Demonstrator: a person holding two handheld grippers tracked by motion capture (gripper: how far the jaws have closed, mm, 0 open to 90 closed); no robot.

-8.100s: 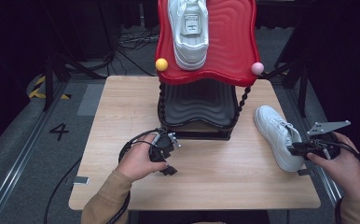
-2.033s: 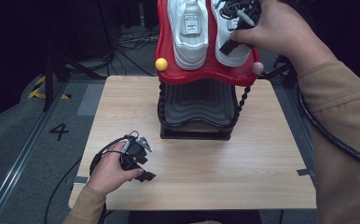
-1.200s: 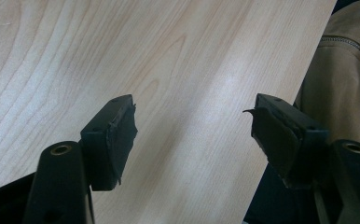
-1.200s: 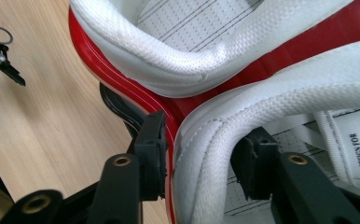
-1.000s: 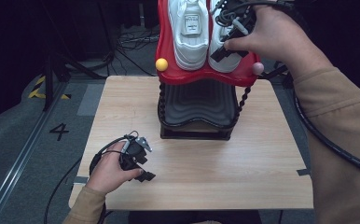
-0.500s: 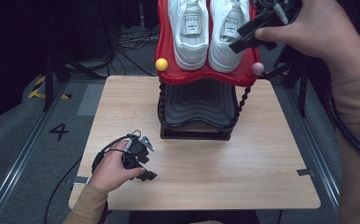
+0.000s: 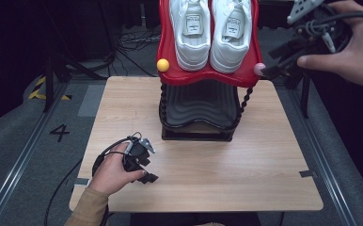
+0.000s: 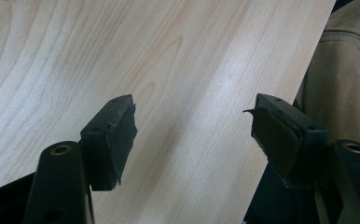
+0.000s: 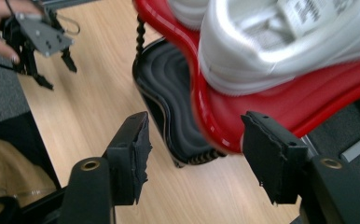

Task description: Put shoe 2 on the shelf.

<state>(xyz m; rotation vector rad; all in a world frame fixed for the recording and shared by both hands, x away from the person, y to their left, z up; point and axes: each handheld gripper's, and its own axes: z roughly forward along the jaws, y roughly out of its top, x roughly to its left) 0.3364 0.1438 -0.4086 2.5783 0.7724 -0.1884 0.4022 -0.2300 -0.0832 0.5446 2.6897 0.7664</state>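
Note:
Two white shoes stand side by side on the rack's red wavy top shelf (image 7: 171,70), the left shoe (image 7: 192,33) and the right shoe (image 7: 230,33). My right gripper (image 7: 276,61) hovers open just off the shelf's right edge, clear of the shoes. In the right gripper view its open gripper (image 9: 194,154) frames the red shelf (image 9: 271,116), with a white shoe (image 9: 280,42) above. My left gripper (image 7: 147,170) rests low over the table's front left. It is open over bare wood in the left gripper view (image 8: 192,135).
The rack has a black ribbed lower shelf (image 7: 198,108) and stands at the back middle of the wooden table (image 7: 264,160). A yellow ball (image 7: 162,65) and a pink ball (image 7: 259,69) cap the rack's corners. Cables lie on the floor behind.
The right gripper carried the second shoe from the table onto the red shelf, let go of it and drew back to the right. The left gripper has stayed put.

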